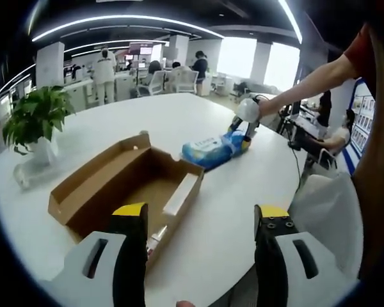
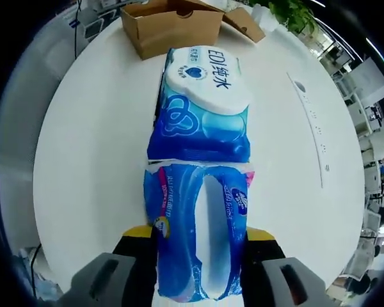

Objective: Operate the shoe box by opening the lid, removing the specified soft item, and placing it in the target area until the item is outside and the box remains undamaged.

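The cardboard shoe box [image 1: 125,182] lies open on the white round table [image 1: 237,211], its lid flap folded out to the left. My left gripper [image 1: 201,214] hovers open just in front of the box with nothing between its jaws. Past the box, my right gripper [image 1: 242,135] is shut on a blue soft tissue pack [image 2: 201,230], which fills the space between my right gripper's [image 2: 200,235] yellow-tipped jaws. Butted against the held pack's far end, a blue wipes pack with a white lid [image 2: 201,105] lies flat on the table. The box [image 2: 173,25] stands beyond it.
A potted plant [image 1: 35,118] in a white pot stands at the table's far left. A person's arm [image 1: 307,80] reaches in from the right. A white-covered chair [image 1: 326,211] sits by the near right table edge. A long slot [image 2: 310,121] runs along the tabletop.
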{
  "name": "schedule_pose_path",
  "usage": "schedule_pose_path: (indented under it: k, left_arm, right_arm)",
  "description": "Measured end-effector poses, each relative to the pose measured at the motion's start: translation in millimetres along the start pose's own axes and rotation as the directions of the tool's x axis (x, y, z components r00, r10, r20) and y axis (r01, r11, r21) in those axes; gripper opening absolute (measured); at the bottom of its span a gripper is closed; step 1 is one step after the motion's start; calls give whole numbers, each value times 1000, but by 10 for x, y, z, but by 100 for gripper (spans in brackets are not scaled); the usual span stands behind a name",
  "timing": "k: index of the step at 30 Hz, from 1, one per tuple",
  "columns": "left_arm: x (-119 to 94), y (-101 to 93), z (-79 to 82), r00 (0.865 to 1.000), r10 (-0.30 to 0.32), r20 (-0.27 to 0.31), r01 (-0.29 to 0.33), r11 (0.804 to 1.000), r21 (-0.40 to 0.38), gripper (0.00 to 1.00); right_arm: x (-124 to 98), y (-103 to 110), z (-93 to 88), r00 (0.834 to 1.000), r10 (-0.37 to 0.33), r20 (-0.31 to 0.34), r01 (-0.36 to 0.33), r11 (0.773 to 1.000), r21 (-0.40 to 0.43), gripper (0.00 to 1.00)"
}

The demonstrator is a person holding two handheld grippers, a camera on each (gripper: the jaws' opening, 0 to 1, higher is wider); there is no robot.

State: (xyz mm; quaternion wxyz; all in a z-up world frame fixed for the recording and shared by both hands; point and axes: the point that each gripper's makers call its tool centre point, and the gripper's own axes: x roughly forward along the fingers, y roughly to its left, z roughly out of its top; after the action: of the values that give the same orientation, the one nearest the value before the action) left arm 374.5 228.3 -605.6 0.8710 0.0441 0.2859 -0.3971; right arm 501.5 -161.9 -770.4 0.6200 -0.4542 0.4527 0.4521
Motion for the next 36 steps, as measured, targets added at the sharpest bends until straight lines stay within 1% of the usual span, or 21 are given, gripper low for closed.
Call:
schedule_pose_path:
  k: [7,13,20,27,28,29,31,33,34,36]
  left_arm:
    - [-34,-5,-1,1000,-1,7,1,1000,0,67]
    - [-49,-20,7,1000,-7,17,7,1000,1,67]
    - [-78,-36,21,999,-15,29,15,1000,4,67]
    - [-139,-19,37,999,-15,44,15,1000,1,67]
    - [-146,-16,38,999,-15,46,15,1000,1,67]
    - [-152,-15,38,999,-15,47,15,1000,1,67]
    - [-167,-12,43,999,-15,51,15,1000,2,67]
    - [-178,-16,49,998,-17,55,17,1000,1,67]
    - [-181,-16,50,998,-18,55,18,1000,2,67]
    - [-191,-15,56,998,-18,58,18,1000,2,67]
  right_arm:
    - [-61,5,11,1000,-9,0,9,1000,5,47]
    - [-164,38,34,1000,-12,4,12,1000,17,48]
    - [-289,0,65,999,-45,22,44,998,51,48]
    - [-470,-50,162,992,-92,84,80,987,140,48]
    - [-497,-63,174,990,-99,98,82,983,166,48]
    - [-530,-78,204,986,-110,123,84,976,203,48]
    - [-583,-103,257,979,-127,161,86,966,243,48]
    - [-635,-137,313,968,-150,201,86,951,296,49]
    - [-661,-154,340,962,-162,218,89,946,311,49]
    - [-688,-156,379,958,-173,231,92,942,322,49]
